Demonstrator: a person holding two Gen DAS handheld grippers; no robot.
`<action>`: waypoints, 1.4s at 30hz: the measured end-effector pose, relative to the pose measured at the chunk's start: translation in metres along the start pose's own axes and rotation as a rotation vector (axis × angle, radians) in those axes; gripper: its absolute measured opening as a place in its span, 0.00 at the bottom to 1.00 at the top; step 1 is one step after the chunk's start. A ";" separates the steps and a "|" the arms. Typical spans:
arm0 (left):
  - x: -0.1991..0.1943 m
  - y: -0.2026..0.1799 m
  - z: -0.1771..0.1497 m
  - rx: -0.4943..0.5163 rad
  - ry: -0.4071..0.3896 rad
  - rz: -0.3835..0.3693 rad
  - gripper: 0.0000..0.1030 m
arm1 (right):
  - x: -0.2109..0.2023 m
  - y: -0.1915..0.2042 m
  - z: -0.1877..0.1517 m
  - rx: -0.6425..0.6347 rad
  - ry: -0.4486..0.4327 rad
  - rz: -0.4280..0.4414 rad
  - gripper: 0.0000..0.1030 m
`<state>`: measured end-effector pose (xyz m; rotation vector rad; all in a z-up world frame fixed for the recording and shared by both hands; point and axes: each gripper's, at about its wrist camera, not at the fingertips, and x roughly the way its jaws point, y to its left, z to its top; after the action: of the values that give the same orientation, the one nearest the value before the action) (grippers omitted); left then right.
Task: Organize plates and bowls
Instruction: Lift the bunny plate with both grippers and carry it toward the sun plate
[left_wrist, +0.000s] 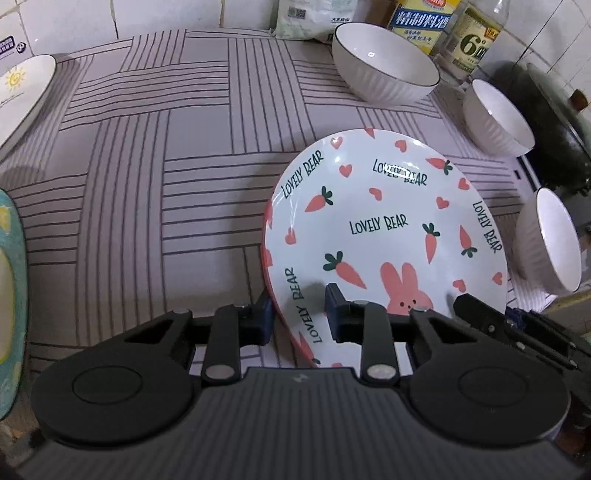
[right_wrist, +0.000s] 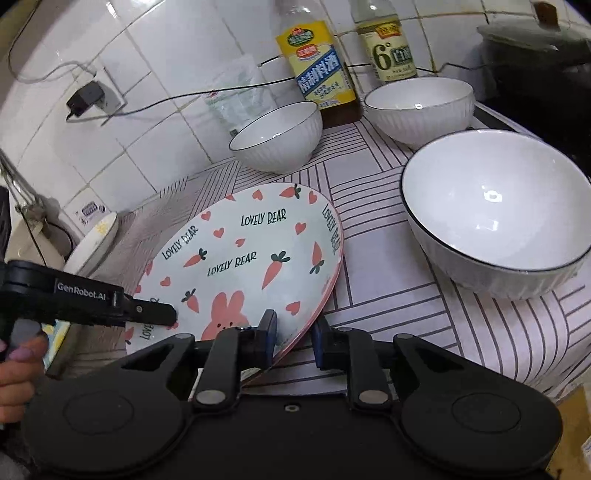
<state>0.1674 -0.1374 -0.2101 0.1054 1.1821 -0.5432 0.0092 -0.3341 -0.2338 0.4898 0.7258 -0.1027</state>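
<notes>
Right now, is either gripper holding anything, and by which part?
Both grip the carrot plate by its near rim: left gripper on one side, right gripper on the other.

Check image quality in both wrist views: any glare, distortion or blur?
Left wrist: glare streak on the carrot plate, fisheye bends the striped mat, corners dark. Right wrist: glare spot in the nearest bowl, wall tiles curve strongly; both sharp.

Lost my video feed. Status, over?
Left tool and right tool both clamped on carrot-print plate rim. Plate tilted off striped mat. Three white bowls behind, clear.
</notes>
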 end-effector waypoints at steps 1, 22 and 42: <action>-0.002 -0.001 -0.002 -0.006 0.001 0.014 0.26 | 0.000 0.002 0.001 -0.029 0.008 0.000 0.24; -0.072 0.064 -0.001 -0.060 -0.104 0.098 0.27 | 0.009 0.062 0.024 -0.152 0.011 0.171 0.26; -0.018 0.125 0.093 -0.082 -0.056 0.133 0.28 | 0.122 0.094 0.090 -0.214 0.042 0.192 0.27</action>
<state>0.2988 -0.0554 -0.1826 0.0969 1.1324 -0.3778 0.1801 -0.2834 -0.2193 0.3553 0.7185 0.1641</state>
